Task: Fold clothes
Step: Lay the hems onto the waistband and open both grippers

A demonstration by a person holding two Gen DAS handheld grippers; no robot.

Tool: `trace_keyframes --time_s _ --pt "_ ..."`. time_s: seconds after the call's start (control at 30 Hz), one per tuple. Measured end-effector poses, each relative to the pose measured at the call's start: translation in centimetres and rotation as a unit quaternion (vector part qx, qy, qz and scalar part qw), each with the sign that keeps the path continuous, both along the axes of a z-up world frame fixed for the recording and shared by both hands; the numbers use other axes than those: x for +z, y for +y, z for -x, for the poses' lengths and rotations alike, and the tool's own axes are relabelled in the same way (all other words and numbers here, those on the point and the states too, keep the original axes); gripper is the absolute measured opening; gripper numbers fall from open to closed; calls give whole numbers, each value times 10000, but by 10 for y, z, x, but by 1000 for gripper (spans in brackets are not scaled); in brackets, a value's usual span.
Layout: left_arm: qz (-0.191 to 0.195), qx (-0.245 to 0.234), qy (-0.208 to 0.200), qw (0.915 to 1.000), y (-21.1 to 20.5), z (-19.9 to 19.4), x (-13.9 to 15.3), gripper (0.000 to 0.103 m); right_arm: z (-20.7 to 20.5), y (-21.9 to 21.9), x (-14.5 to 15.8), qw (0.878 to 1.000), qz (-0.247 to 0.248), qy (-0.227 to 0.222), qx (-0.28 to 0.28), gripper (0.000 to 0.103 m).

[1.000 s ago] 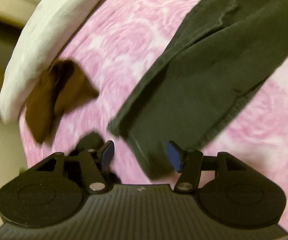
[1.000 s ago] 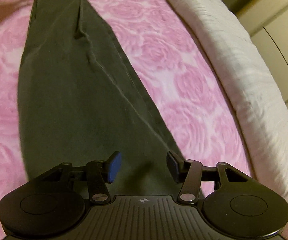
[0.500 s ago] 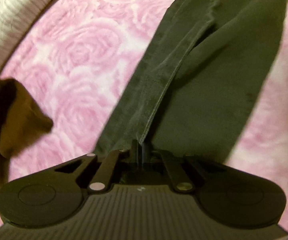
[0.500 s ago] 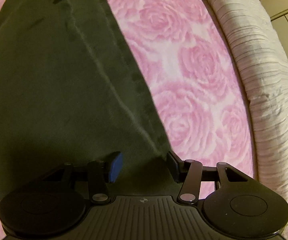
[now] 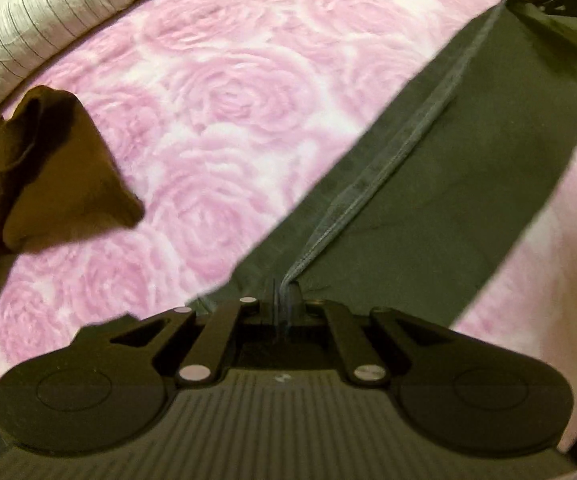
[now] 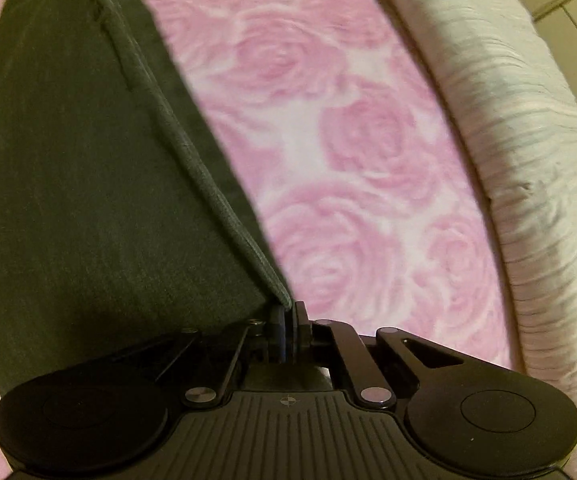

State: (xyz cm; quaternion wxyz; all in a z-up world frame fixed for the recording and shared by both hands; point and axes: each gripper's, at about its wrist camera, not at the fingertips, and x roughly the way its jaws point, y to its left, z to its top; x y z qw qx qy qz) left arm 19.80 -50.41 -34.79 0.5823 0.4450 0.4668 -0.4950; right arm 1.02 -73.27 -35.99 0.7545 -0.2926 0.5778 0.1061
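since a second earlier both grippers dropped onto dark green trousers (image 5: 440,200) and closed. left gripper (image 5: 282,312) pinched seam fold at one end; right gripper (image 6: 286,326) pinched seamed edge. trousers lay stretched across pink rose blanket (image 5: 224,96), brown garment (image 5: 60,168) well apart.

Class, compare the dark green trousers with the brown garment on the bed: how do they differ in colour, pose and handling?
The trousers are dark green; the brown garment is brown. The trousers are stretched out long and flat; the brown garment is bunched in a heap. The left gripper and right gripper pinch the trousers' edge; nothing touches the brown garment. Both lie on the pink blanket.
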Motion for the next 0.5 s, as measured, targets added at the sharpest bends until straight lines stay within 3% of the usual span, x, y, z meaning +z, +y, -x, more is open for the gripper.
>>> trace_keyframes --time_s 0.1,0.17,0.27,0.33,0.43,0.5 --pt "-163 -4 -383 9991 -10 5 -24 13 -10 -1 -18 9996 36 14 -279 2" --pt "-136 36 -694 9975 -5 9 -30 31 -11 6 -23 9988 275 -90 -385 7" --pt "-20 171 -983 9950 14 13 -21 36 -2 21 -14 9944 749 -481 -576 15" --pt "105 299 -1111 9933 30 19 -8 36 6 34 -1 9919 798 -697 -701 19" --pt "275 344 -1325 9902 57 37 11 36 21 62 19 9900 442 -930 -966 28" --pt "320 -28 -1495 9882 74 61 13 37 30 87 25 9892 31 -983 -1089 41"
